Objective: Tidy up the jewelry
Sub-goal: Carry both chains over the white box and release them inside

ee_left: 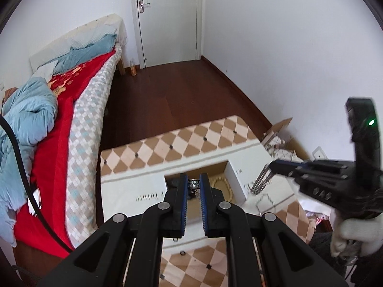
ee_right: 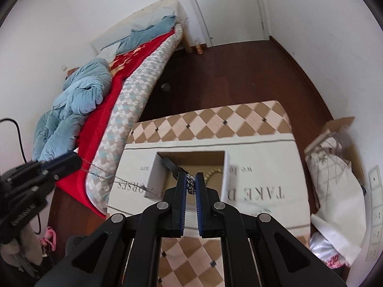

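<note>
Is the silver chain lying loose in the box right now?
No: the silver chain is pinched between the right gripper's fingers and stretches across to the left gripper, above the box.

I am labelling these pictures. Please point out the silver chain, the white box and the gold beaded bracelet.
silver chain (ee_right: 189, 183): right wrist view, twisted links between the tool's fingers.
white box (ee_right: 226, 174): right wrist view, right wall.
gold beaded bracelet (ee_right: 212, 172): right wrist view, beaded arc inside the box.

Bedroom in a home. Unmade bed (ee_left: 79, 110) with red blanket (ee_left: 55, 129), crumpled blue quilt (ee_left: 26, 117) and checked mattress cover (ee_right: 134, 95); white door (ee_left: 167, 16) with metal handle (ee_left: 143, 6); dark wooden floor (ee_left: 172, 88); plain white walls (ee_left: 287, 35); wall socket (ee_right: 374, 217).
</note>
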A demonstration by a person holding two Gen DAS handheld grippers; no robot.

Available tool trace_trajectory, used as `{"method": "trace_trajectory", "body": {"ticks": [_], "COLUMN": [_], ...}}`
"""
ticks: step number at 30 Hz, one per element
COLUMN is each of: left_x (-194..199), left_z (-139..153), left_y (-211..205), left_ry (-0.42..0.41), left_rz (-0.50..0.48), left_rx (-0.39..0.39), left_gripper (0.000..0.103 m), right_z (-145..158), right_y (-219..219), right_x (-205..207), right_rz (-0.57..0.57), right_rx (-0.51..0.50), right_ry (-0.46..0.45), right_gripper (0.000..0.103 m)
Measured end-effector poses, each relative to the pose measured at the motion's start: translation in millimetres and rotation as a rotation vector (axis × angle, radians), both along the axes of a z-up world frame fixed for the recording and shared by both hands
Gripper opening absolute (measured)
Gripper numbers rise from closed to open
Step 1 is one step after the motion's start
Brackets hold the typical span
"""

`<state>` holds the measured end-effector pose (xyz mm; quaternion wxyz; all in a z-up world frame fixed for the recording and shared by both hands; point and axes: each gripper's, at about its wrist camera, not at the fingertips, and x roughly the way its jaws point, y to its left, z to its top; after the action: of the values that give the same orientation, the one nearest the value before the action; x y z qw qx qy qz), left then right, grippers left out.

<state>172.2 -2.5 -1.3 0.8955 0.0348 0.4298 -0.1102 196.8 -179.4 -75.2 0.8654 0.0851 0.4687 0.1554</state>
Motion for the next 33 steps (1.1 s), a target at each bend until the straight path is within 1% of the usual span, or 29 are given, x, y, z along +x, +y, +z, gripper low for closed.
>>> {"method": "trace_trajectory", "body": {"ticks": [3, 6, 11, 15, 22, 25, 27, 29, 30, 31, 32, 33], "left_x": [17, 33, 51, 60, 71, 75, 76, 77, 78, 78, 77, 76], "left_z": [1, -11, -48, -82, -117, -128, -134, -139, -141, -142, -142, -141], "left_y": [3, 5, 9, 12, 14, 14, 15, 15, 16, 17, 19, 21], "left_ry": [0.016, 0.057, 0.156, 0.244, 0.344, 0.386, 0.392, 0.403, 0.402, 0.399, 0.379, 0.362], "left_rz": [-0.001, -0.002, 0.009, 0.024, 0.03, 0.037, 0.054, 0.07, 0.084, 0.098, 0.111, 0.122], "left_rx": [-0.013, -0.026, -0.058, -0.097, -0.16, -0.15, -0.128, -0.096, -0.069, -0.043, -0.022, -0.019], "left_gripper": [0.007, 0.007, 0.007, 0.007, 0.007, 0.008, 0.011, 0.013, 0.023, 0.043, 0.054, 0.069], "right_z": [-8, -20, -49, -73, -108, -120, -128, -133, -133, -131, -129, -126], "right_y": [10, 20, 35, 41, 48, 49, 47, 42, 40, 39, 39, 38], "right_x": [22, 40, 72, 95, 122, 133, 139, 143, 144, 143, 141, 139], "right_rz": [0.024, 0.048, 0.087, 0.106, 0.128, 0.138, 0.123, 0.101, 0.091, 0.082, 0.076, 0.069], "right_rx": [0.01, -0.01, -0.034, -0.031, -0.019, 0.025, 0.076, 0.097, 0.087, 0.058, 0.033, -0.002], "right_ry": [0.037, 0.065, 0.142, 0.215, 0.307, 0.355, 0.389, 0.416, 0.414, 0.401, 0.389, 0.373], "right_gripper": [0.007, 0.007, 0.007, 0.007, 0.007, 0.007, 0.007, 0.007, 0.007, 0.007, 0.008, 0.009]}}
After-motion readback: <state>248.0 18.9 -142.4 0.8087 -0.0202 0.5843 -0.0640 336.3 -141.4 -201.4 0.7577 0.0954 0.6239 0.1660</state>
